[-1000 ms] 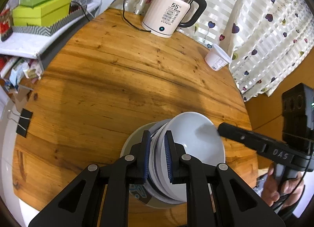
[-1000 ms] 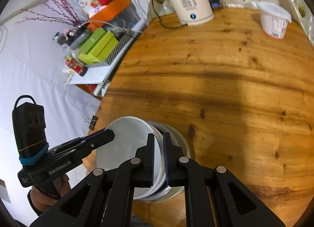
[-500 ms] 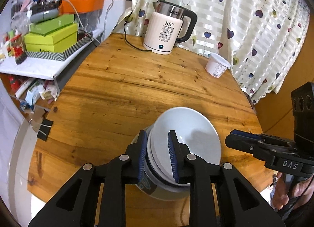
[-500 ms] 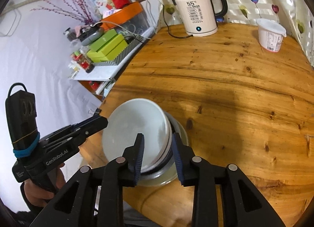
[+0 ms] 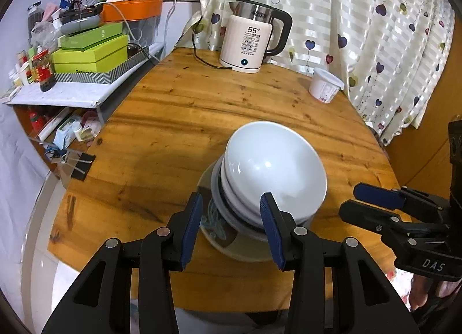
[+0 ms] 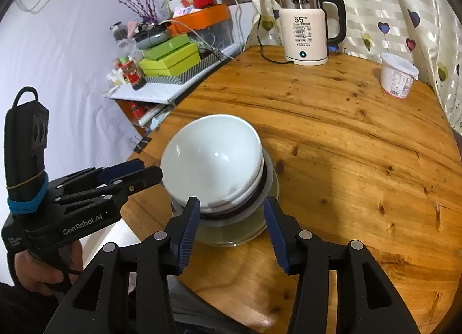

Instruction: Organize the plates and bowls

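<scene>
The wooden counter [image 5: 179,120] stretched ahead of my tools, the stack of white bowls [image 5: 274,172] sat just beyond their tips, and both my left tool [image 5: 229,215] and right tool [image 6: 231,215] were opening, their pads clear of it, gripping nothing.

A round brown wooden tabletop [image 5: 161,143] spreads out ahead of the claw. Far ahead stands a white electric kettle with a black handle [image 5: 254,42]. A small white plastic tub [image 5: 324,87] sits ahead and to the right. Green flat boxes [image 5: 92,51] are stacked on a white shelf [image 5: 72,93], ahead and left.
</scene>
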Tool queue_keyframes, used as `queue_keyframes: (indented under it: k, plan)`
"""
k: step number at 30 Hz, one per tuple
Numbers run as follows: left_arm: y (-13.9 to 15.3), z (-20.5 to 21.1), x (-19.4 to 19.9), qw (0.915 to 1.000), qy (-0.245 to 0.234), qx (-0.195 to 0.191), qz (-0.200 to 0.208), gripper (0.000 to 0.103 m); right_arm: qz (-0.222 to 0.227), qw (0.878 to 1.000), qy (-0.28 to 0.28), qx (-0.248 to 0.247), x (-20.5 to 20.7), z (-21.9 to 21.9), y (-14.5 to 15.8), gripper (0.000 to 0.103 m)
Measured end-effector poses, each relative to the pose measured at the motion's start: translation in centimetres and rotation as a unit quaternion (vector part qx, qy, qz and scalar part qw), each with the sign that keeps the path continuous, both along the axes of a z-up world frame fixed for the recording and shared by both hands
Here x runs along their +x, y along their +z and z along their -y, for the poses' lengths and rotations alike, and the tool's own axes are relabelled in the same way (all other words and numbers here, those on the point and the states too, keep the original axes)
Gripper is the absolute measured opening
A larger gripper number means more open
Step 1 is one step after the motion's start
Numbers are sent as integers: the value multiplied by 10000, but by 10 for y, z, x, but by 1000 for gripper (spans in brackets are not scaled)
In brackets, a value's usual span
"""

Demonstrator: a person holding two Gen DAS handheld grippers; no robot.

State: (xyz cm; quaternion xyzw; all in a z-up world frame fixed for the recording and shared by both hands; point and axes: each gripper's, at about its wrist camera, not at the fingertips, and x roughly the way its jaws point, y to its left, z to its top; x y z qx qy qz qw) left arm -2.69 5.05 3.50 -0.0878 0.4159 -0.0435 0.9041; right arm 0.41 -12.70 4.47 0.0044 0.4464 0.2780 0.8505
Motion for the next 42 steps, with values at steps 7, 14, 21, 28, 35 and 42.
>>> queue_keyframes:
  k: [7, 14, 21, 28, 35, 42]
  plan:
    - [-4, -3, -9, 10000, 48, -59, -37, 43, -14, 10000, 12, -52, -7, 1, -6, 52]
    - [-12, -5, -13, 9998, 77, -140, -124, 43, -22, 9999, 77, -144, -14, -2, -12, 54]
    - [-19, 0, -15, 9997, 108, 39, -219, 43, -14, 9997, 107, -223, -17, -4, -18, 56]
    - [-26, 2, -15, 9992, 184, 169, -323, 43, -99, 9994, 179, -263, -17, -7, -25, 56]
    - [-31, 2, -14, 9988, 199, 144, -413, 43, -129, 9994, 167, -270, -16, -8, -27, 56]
    - [-34, 2, -13, 9988, 175, 139, -435, 43, -135, 9994, 174, -276, -15, -9, -27, 56]
